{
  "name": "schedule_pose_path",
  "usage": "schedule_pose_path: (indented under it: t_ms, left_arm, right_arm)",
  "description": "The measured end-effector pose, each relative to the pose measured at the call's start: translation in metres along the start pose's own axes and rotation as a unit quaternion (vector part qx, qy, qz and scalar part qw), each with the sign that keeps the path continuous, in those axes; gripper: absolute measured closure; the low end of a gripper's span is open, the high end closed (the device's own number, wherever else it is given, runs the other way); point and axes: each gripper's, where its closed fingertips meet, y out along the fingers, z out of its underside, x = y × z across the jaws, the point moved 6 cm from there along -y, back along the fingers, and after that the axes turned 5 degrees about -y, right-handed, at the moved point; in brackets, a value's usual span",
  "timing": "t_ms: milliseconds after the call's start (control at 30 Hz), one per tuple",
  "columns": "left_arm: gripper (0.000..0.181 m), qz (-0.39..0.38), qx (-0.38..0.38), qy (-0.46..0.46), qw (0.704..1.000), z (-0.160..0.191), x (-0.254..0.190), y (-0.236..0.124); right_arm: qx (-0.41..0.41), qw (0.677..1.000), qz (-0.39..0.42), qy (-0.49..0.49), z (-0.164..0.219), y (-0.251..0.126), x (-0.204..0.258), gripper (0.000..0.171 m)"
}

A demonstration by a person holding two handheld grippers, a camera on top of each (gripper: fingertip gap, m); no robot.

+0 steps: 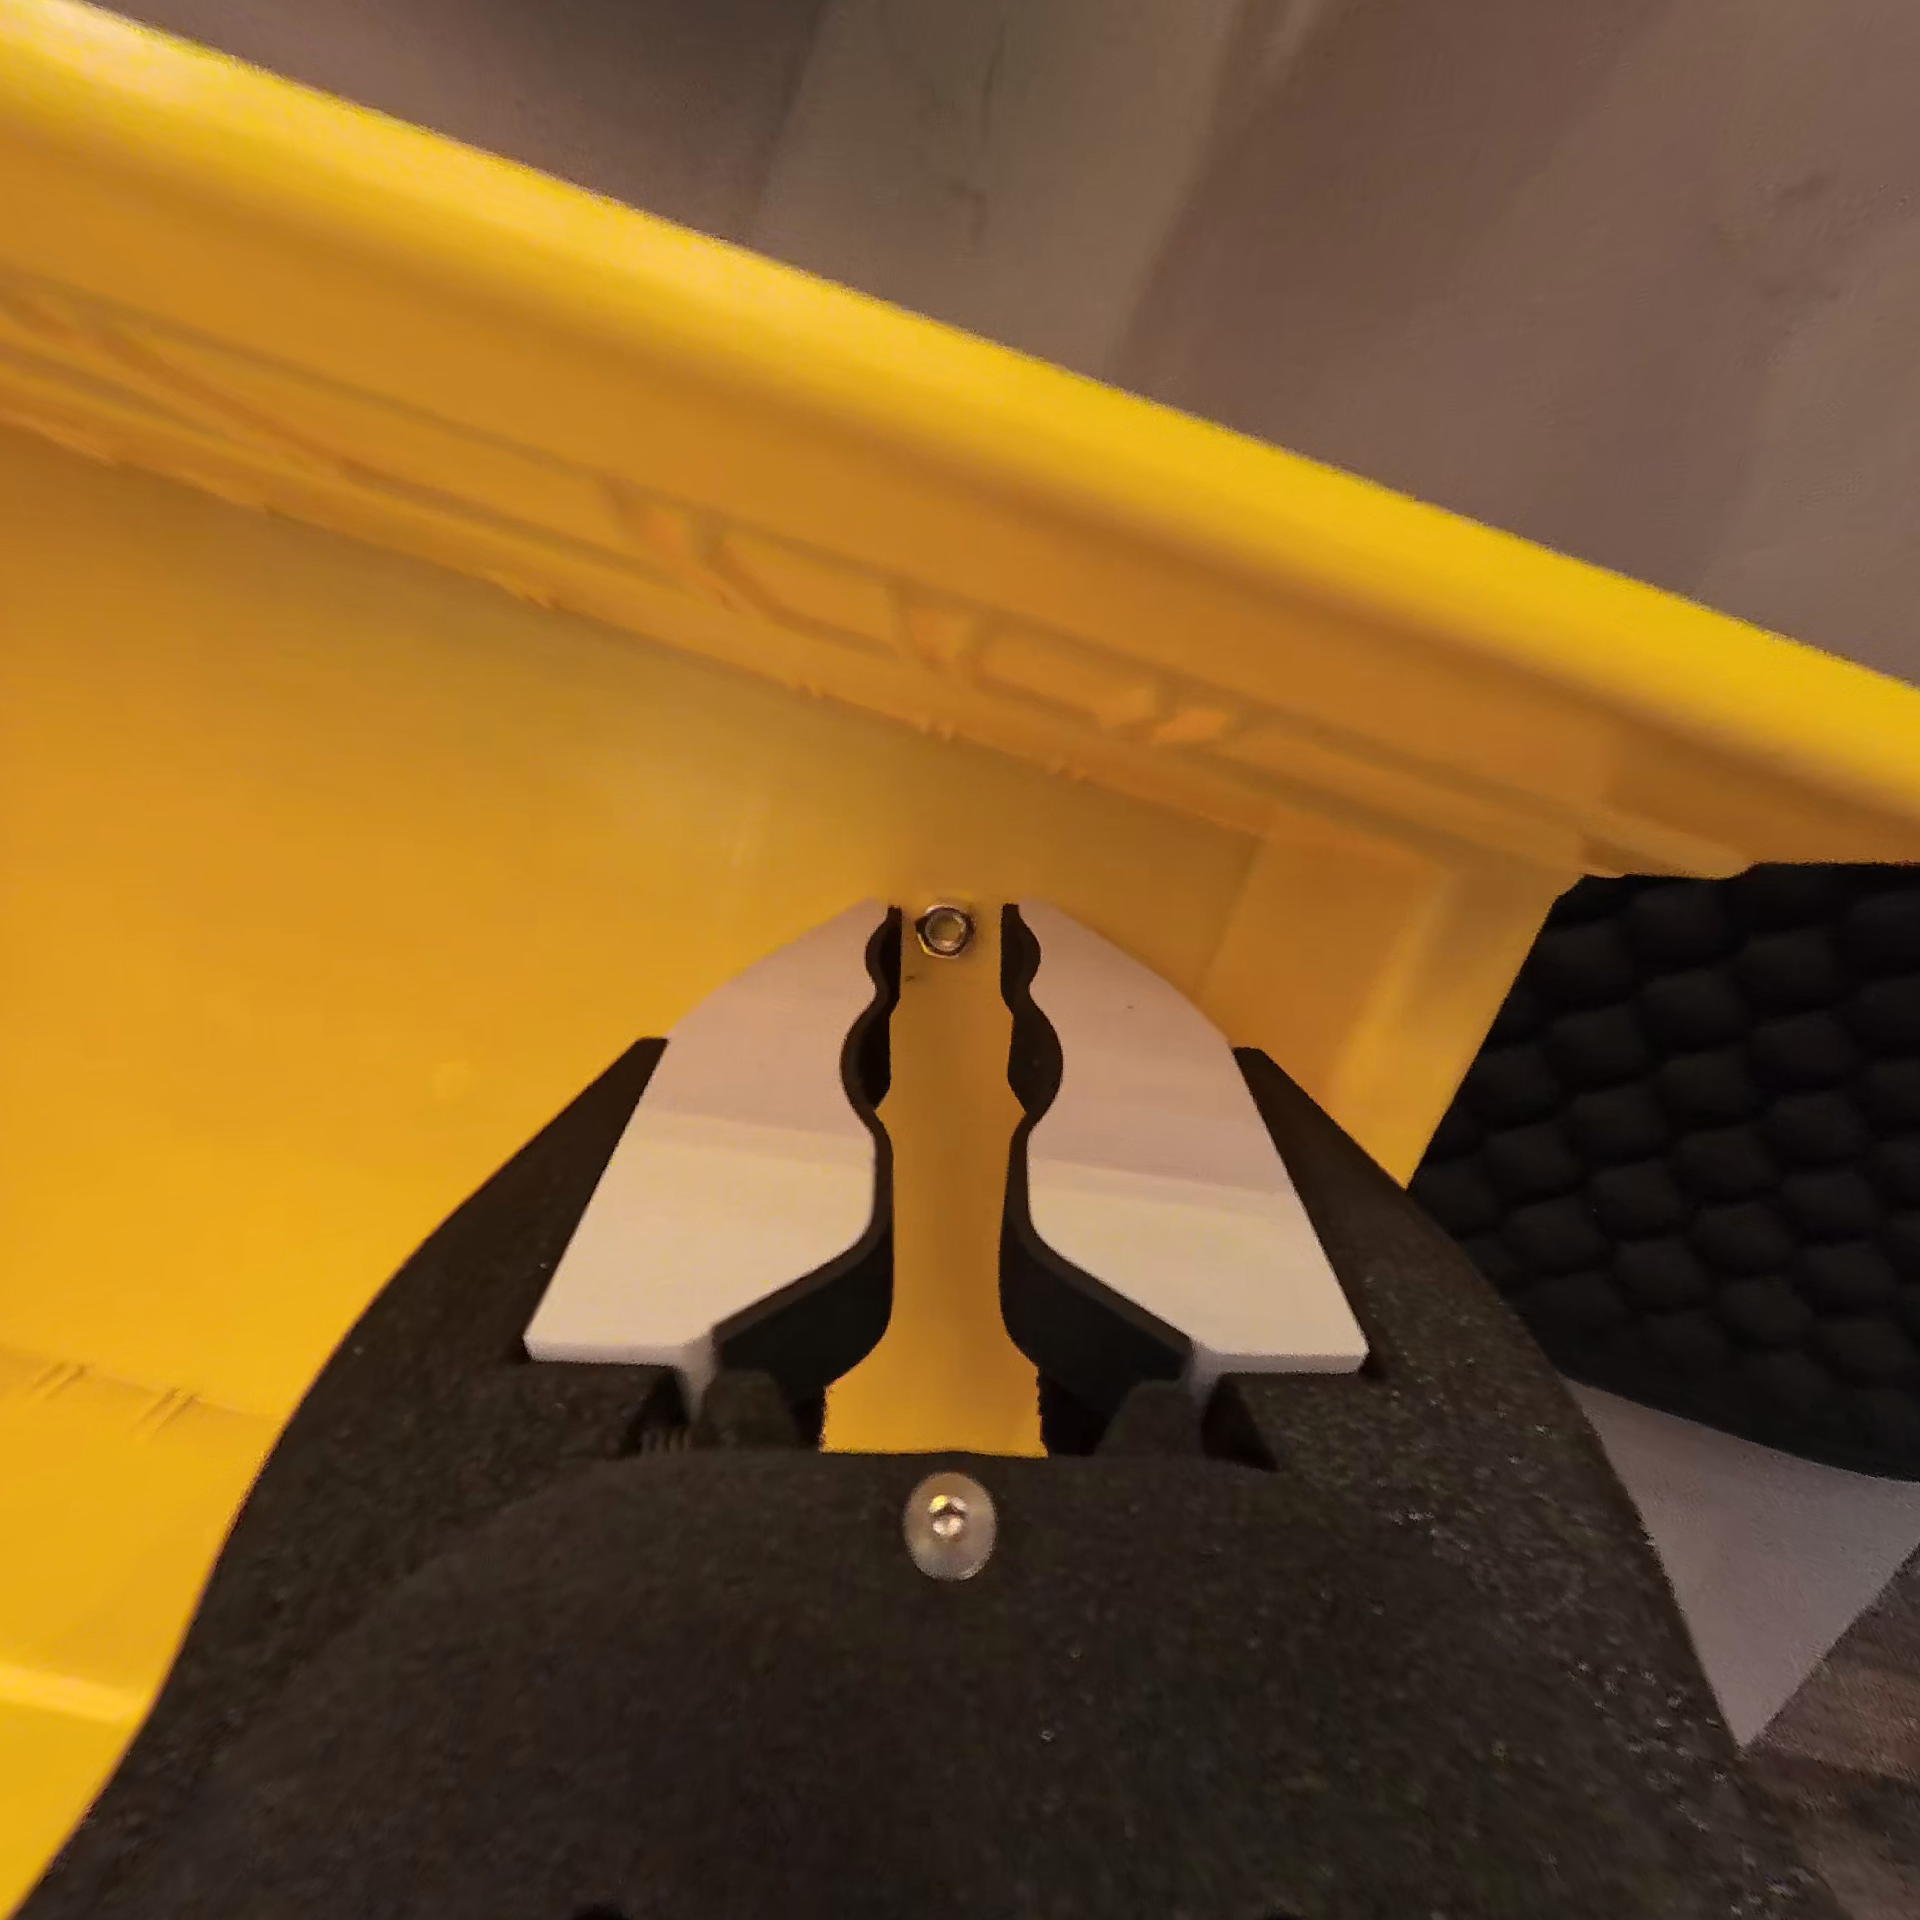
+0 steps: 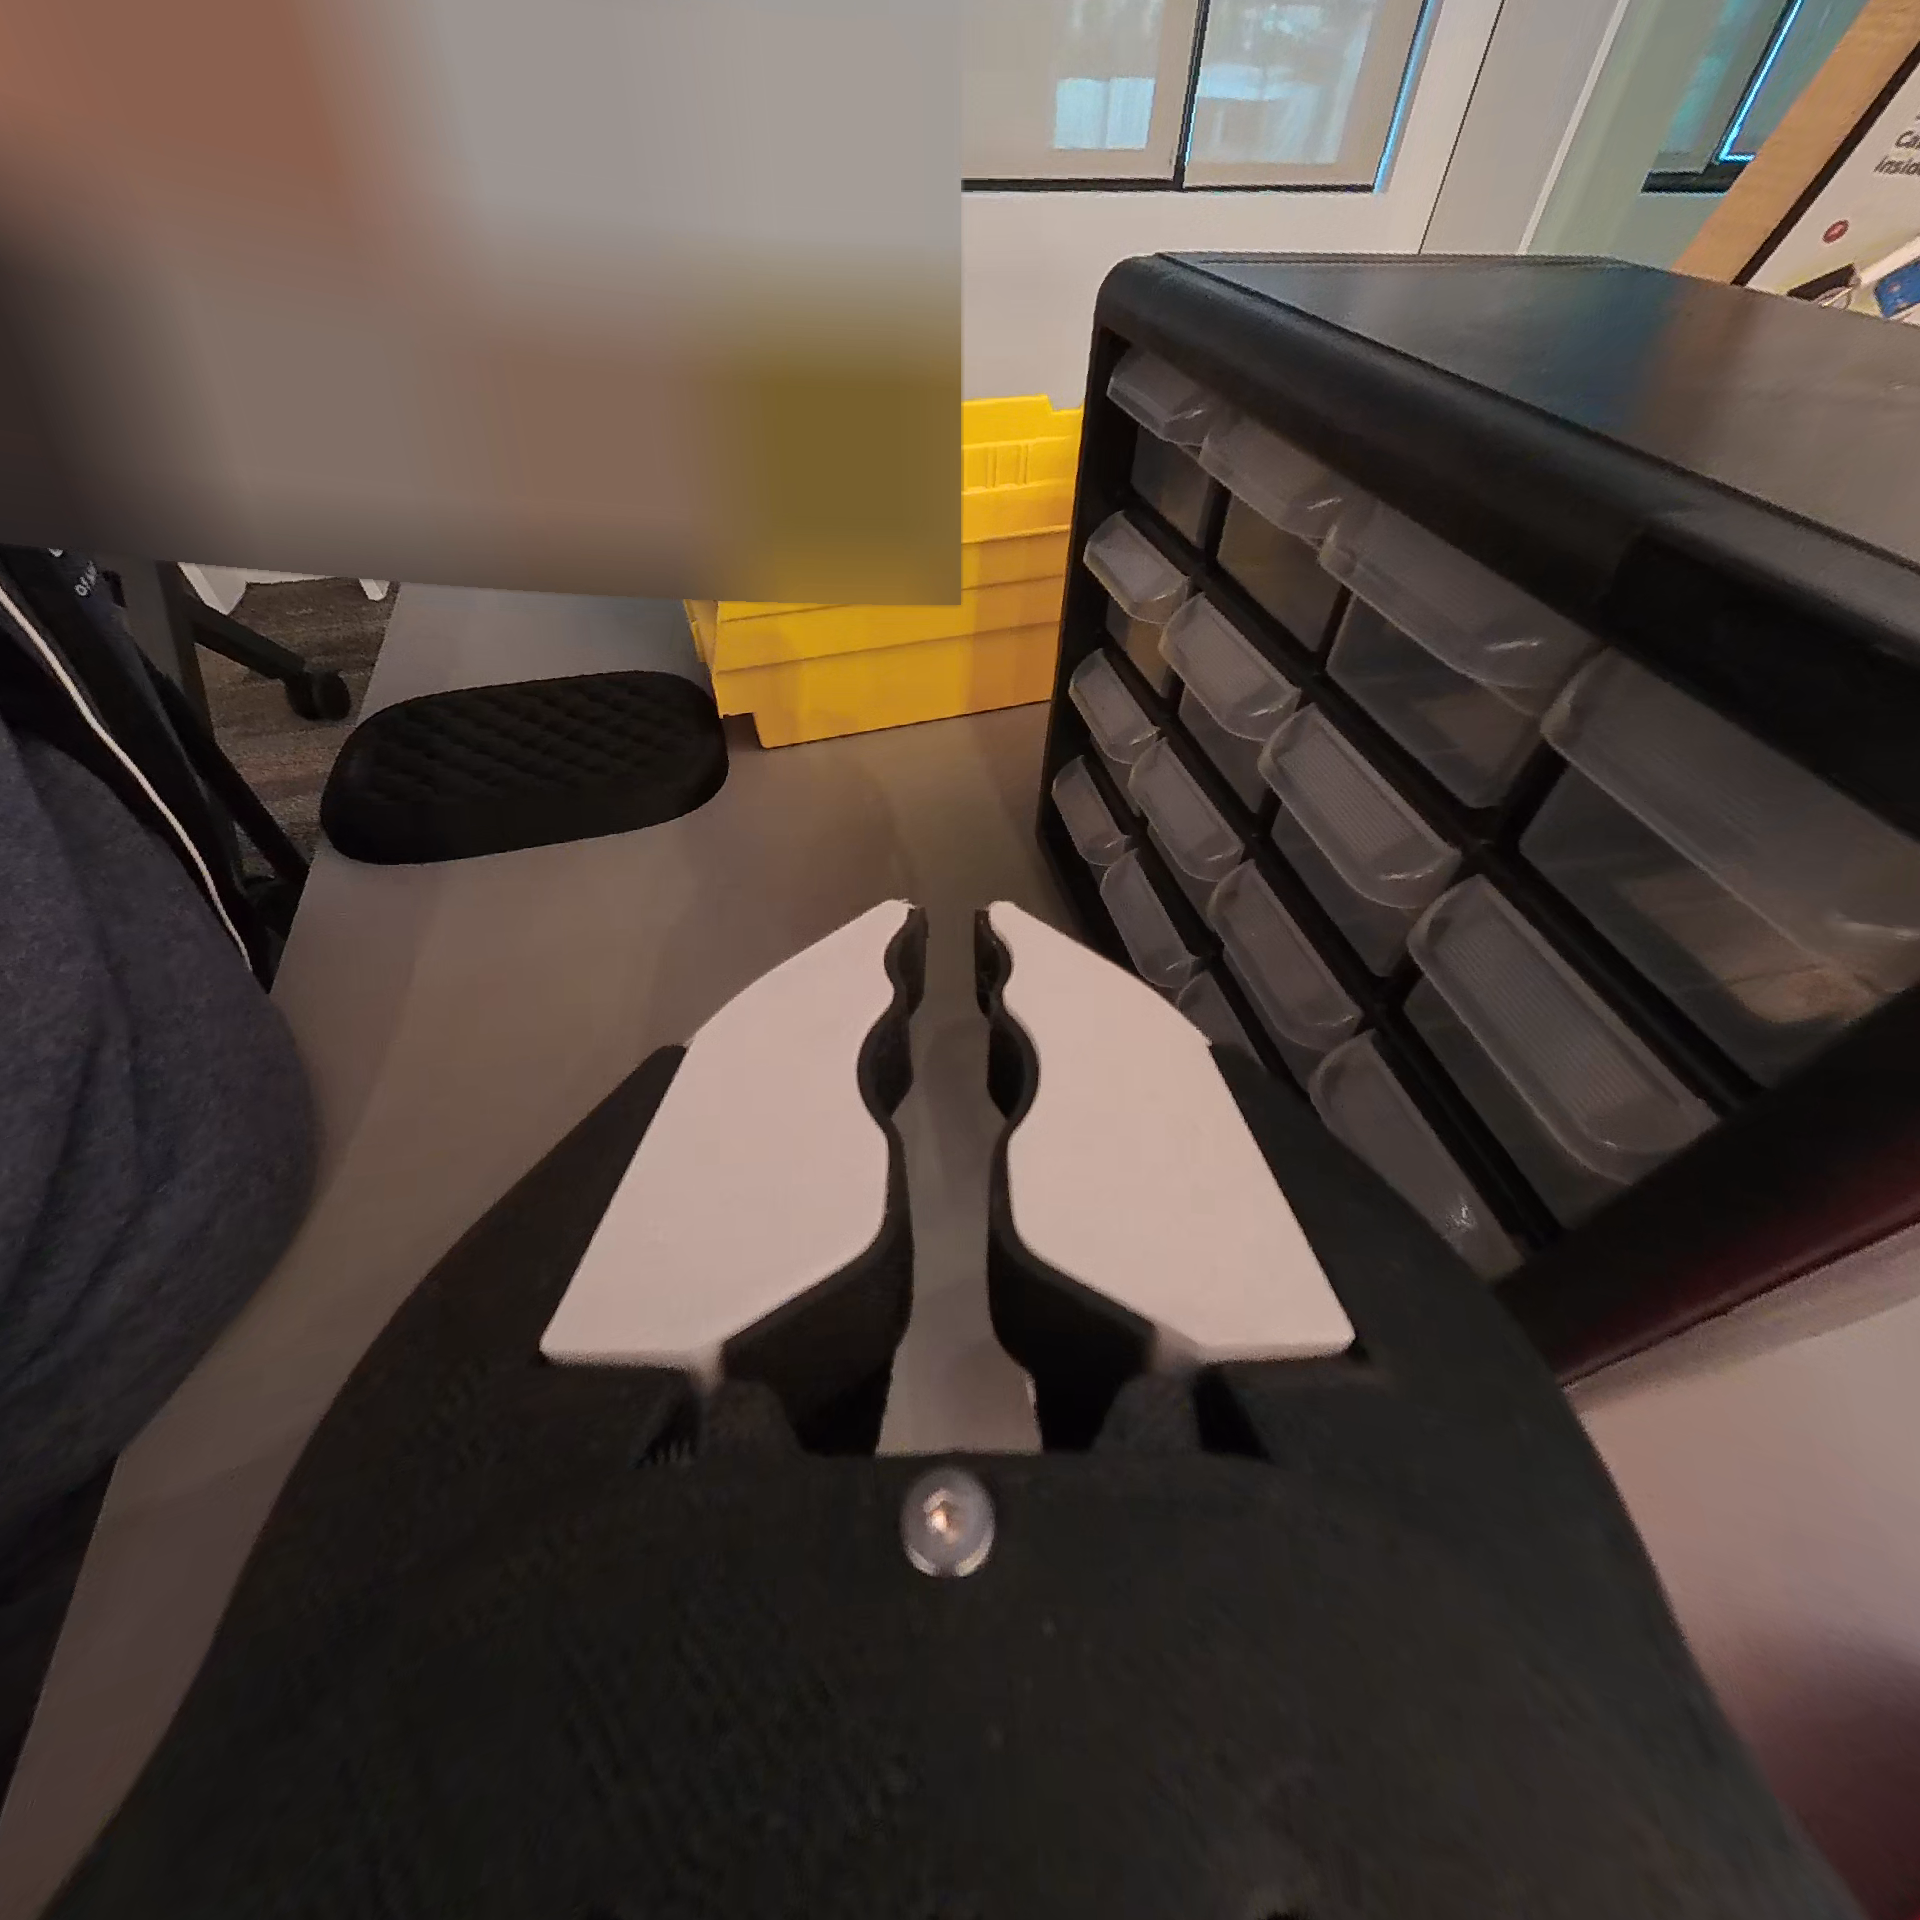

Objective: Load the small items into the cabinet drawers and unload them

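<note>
Left gripper (image 1: 943, 920): jaws narrowly parted, tips either side of a small hex nut (image 1: 943, 928) inside a yellow bin (image 1: 623, 935); the picture does not settle whether the pads touch the nut. A black textured pad (image 1: 1683, 1143) lies just beside the bin's corner.

Right gripper (image 2: 948, 920): jaws nearly together, a thin gap between them, nothing held, poised over the grey table (image 2: 520, 987). The black cabinet (image 2: 1455, 395) stands to its right on the table, its clear drawers (image 2: 1361, 821) all pushed in. The stacked yellow bins and the black pad sit farther off.
</note>
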Motion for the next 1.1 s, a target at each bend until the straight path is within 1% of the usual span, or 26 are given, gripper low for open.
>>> schedule_pose_path:
  t_ms: [167, 267, 400, 500, 600, 767, 867, 933, 1033, 1100]
  left_arm:
    - [0.17, -0.002, 0.001, -0.011, 1.0, 0.001, 0.001, 0.0]
    - [0.17, -0.007, 0.005, -0.018, 1.0, 0.002, 0.002, -0.001]
    - [0.171, -0.044, -0.004, -0.013, 0.999, 0.006, 0.004, -0.007]
    - [0.171, -0.064, -0.033, -0.029, 0.997, 0.006, 0.001, -0.025]
    - [0.171, -0.101, -0.059, -0.034, 0.993, 0.002, -0.004, -0.049]
    - [0.171, -0.152, -0.096, -0.03, 0.983, -0.009, -0.024, -0.088]
    - [0.171, -0.166, -0.126, -0.018, 0.978, -0.03, -0.044, -0.109]
    - [0.17, -0.149, -0.157, -0.009, 0.976, -0.056, -0.065, -0.118]
    - [0.171, -0.112, -0.191, 0.031, 0.975, -0.111, -0.101, -0.116]
    - [0.171, -0.097, -0.195, 0.079, 0.973, -0.153, -0.125, -0.103]
  right_arm:
    - [0.006, 1.0, -0.006, 0.003, 0.003, 0.0, 0.001, 0.161]
    - [0.006, 1.0, -0.009, 0.001, 0.003, 0.0, 0.002, 0.161]
    - [-0.005, 1.0, -0.016, 0.002, 0.001, -0.001, 0.004, 0.161]
    - [-0.009, 1.0, -0.013, -0.001, 0.0, -0.002, 0.005, 0.161]
    - [-0.016, 1.0, -0.009, -0.006, -0.003, -0.002, 0.007, 0.161]
    - [-0.03, 0.999, 0.023, -0.02, -0.013, -0.008, 0.009, 0.163]
    - [-0.055, 0.996, 0.064, -0.012, -0.027, -0.023, 0.005, 0.164]
    - [-0.064, 0.994, 0.089, 0.003, -0.04, -0.042, 0.001, 0.164]
    - [-0.072, 0.993, 0.091, -0.013, -0.053, -0.077, 0.003, 0.164]
    - [-0.077, 0.991, 0.103, -0.031, -0.053, -0.099, 0.001, 0.164]
